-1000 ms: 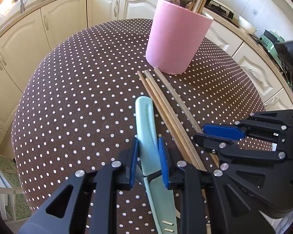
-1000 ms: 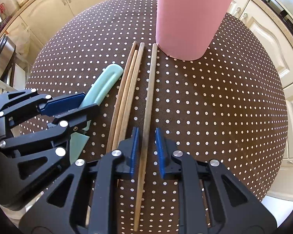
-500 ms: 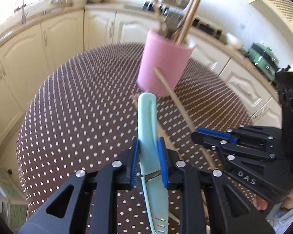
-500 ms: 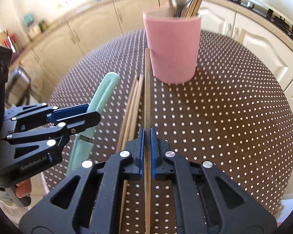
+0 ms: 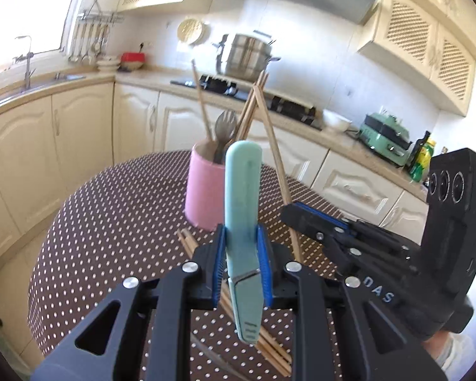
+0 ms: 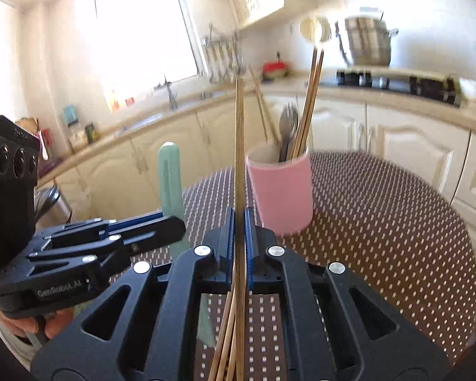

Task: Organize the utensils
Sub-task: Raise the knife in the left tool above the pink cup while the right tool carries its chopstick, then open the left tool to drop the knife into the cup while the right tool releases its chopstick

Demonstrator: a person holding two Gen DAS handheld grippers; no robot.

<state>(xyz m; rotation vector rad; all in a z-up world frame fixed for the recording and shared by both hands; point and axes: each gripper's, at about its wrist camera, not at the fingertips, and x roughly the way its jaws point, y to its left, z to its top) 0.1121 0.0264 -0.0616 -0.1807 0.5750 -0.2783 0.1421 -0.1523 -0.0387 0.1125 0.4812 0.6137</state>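
My left hand-held gripper (image 5: pixel 241 262) clamps the knife (image 5: pixel 241 209); my right hand-held gripper (image 6: pixel 239 244) pinches a chopstick (image 6: pixel 239 158), both lifted off the tabletop (image 5: pixel 111 222), pink cup (image 5: pixel 204 193) just ahead

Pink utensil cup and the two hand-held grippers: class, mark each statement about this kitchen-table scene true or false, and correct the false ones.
1. The left hand-held gripper is shut on a mint-green knife. True.
2. The right hand-held gripper is open with nothing in it. False: it is shut on a single wooden chopstick.
3. The pink cup lies on its side. False: it stands upright on the polka-dot tablecloth.
4. The pink cup holds chopsticks and a metal spork. True.
5. Loose chopsticks lie on the tablecloth below the grippers. True.
6. The mint-green knife is already in the cup. False: it is held up in front of the cup, outside it.
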